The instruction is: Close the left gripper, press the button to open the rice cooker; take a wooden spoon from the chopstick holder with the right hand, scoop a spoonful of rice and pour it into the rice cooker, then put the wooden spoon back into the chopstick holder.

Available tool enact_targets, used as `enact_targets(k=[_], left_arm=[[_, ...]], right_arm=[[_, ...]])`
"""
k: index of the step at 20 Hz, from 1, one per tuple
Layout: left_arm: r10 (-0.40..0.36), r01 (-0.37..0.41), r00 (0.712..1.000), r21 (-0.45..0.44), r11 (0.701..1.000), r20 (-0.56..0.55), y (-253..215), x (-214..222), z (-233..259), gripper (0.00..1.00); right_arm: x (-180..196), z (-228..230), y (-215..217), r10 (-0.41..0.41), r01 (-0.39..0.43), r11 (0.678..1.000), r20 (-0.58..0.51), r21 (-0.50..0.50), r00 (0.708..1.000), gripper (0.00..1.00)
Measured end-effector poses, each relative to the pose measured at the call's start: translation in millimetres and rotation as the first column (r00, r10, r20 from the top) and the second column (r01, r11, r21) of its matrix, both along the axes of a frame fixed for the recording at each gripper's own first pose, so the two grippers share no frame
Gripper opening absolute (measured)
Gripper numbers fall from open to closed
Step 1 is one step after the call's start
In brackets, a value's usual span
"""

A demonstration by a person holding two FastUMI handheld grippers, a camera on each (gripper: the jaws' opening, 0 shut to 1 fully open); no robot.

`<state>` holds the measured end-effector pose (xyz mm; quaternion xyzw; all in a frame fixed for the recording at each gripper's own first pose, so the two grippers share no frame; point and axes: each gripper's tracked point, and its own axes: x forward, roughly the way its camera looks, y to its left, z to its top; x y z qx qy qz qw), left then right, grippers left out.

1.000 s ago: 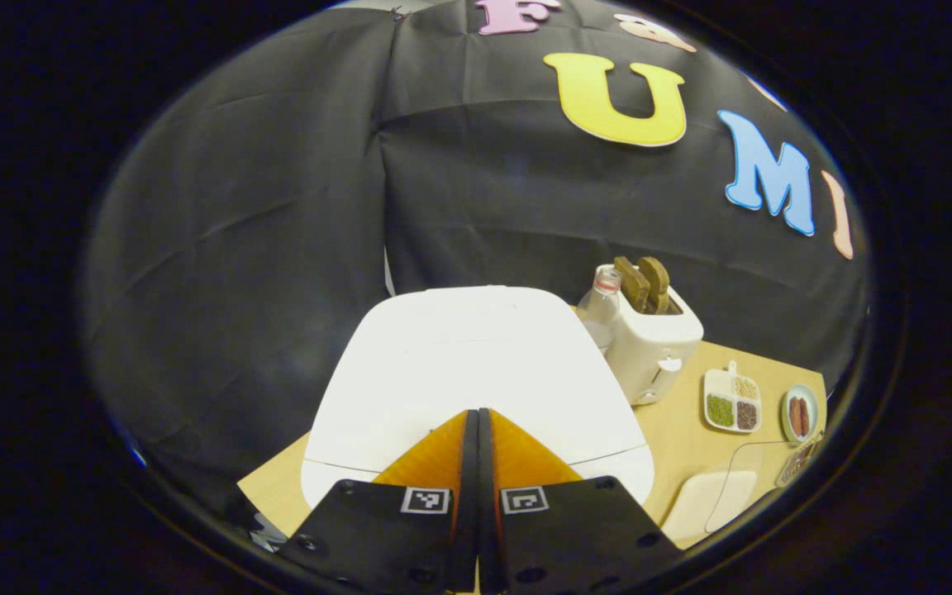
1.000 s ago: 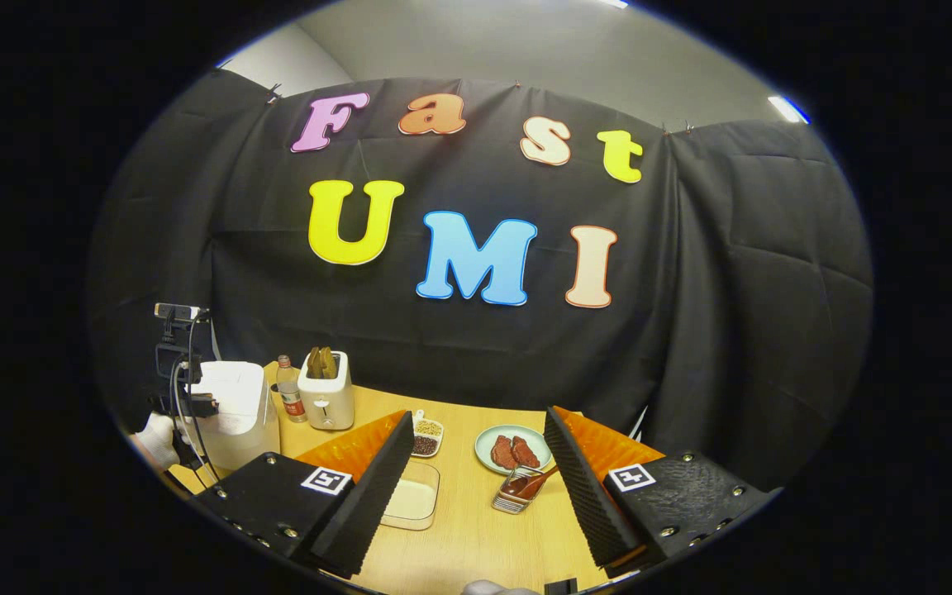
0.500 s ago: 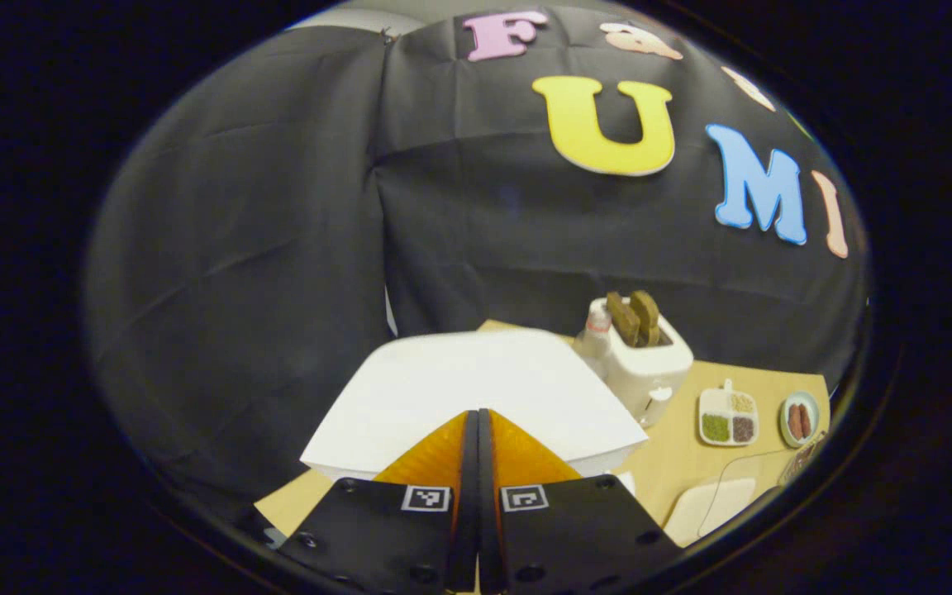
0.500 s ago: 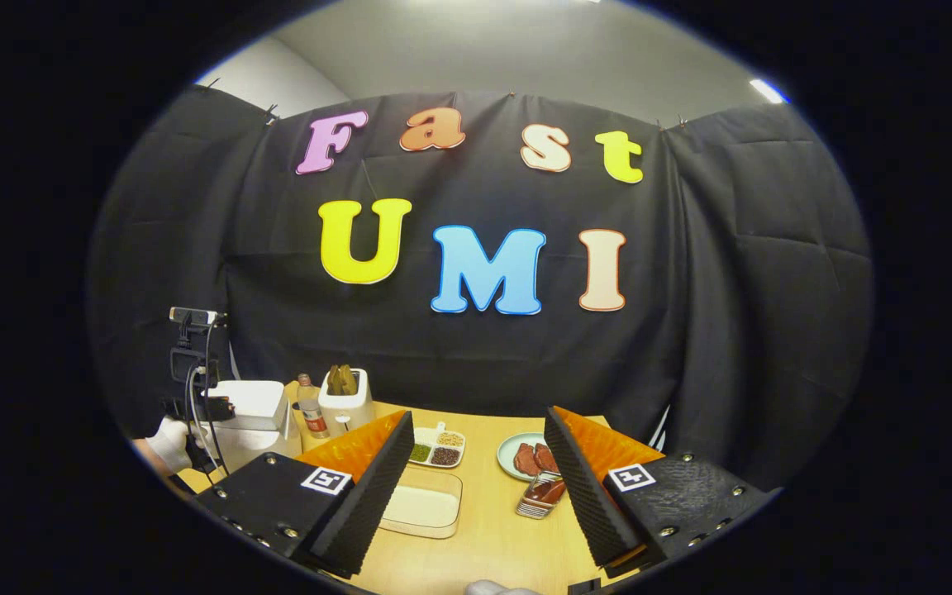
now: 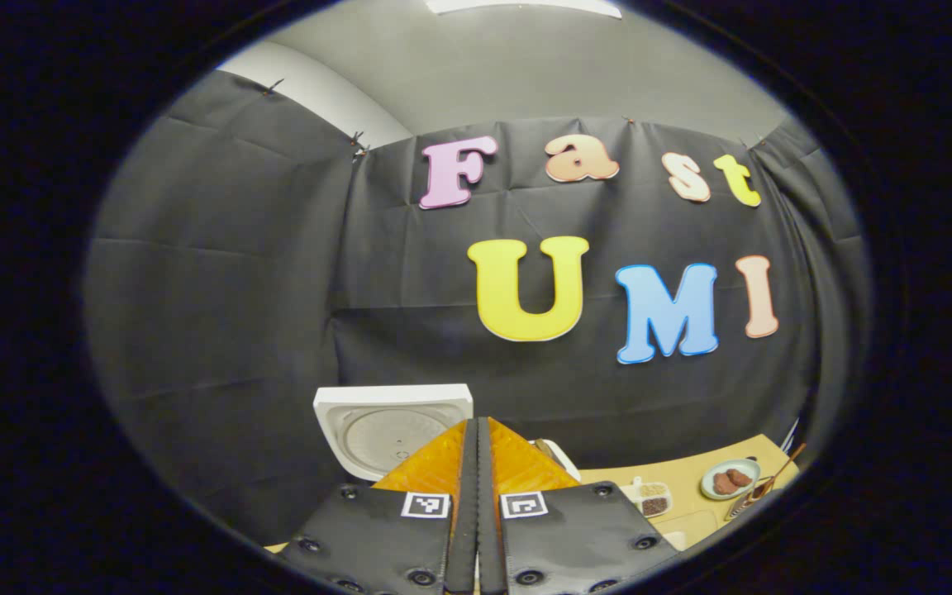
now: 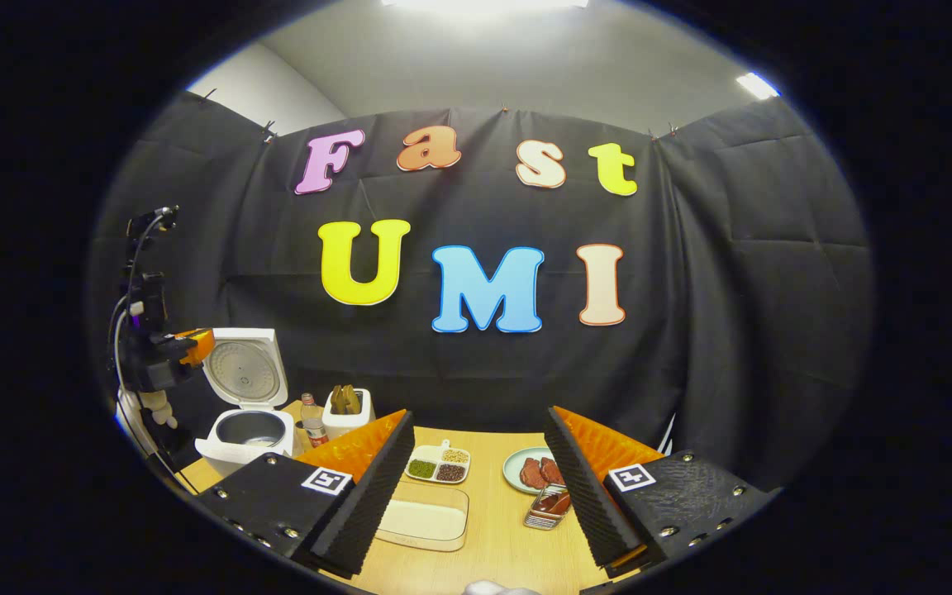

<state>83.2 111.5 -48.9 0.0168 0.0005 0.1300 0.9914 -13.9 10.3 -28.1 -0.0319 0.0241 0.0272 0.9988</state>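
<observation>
Since the earlier frame the rice cooker's lid (image 5: 393, 430) has sprung from flat to upright, and the left gripper (image 5: 477, 438) has risen away from it. In the left gripper view its fingers are pressed together with nothing between them, the lid's inner face just beyond their tips.

In the right gripper view the rice cooker (image 6: 246, 430) stands open at the bench's (image 6: 492, 529) far left corner (pot exposed). The right gripper (image 6: 476, 450) hovers above the near edge, fingers wide apart and empty. The chopstick holder (image 6: 549, 508) with the wooden spoon (image 6: 557, 497) sits just below, beside the rice tray (image 6: 425, 522).

The button step looks done; next, I judge, the right gripper must descend and pinch the spoon's handle.
</observation>
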Motion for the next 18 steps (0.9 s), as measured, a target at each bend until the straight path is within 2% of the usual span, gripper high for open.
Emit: enact_targets(k=[2, 6, 9, 10, 12, 18], left_arm=[[-0.071, 0.070, 0.997, -0.042, 0.997, -0.011, -34, -15, -6, 0.08], [-0.111, 0.112, 0.993, -0.038, 0.993, 0.030, -63, -47, 4, 0.10], [-0.219, 0.221, 0.970, -0.013, 0.975, 0.105, -94, -66, 29, 0.69], [-0.222, 0.223, 0.970, 0.001, 0.975, 0.101, -95, -68, 30, 0.89], [-0.214, 0.213, 0.972, 0.018, 0.977, 0.098, -94, -71, 30, 0.95], [-0.218, 0.219, 0.974, -0.011, 0.976, 0.068, -93, -69, 22, 0.95]], right_arm=[[2, -2, -6, -0.018, 0.018, 1.000, 0.005, -0.007, 1.000, 0.97], [7, -4, -28, -0.078, 0.077, 0.996, 0.020, 0.040, 0.997, 0.97], [4, -6, -43, -0.126, 0.125, 0.991, 0.024, 0.054, 0.992, 0.97], [4, -7, -47, -0.137, 0.136, 0.989, 0.022, 0.058, 0.990, 0.97], [3, -10, -53, -0.152, 0.151, 0.987, 0.016, 0.060, 0.988, 0.97], [2, -16, -61, -0.181, 0.180, 0.982, 0.012, 0.058, 0.983, 0.97]])
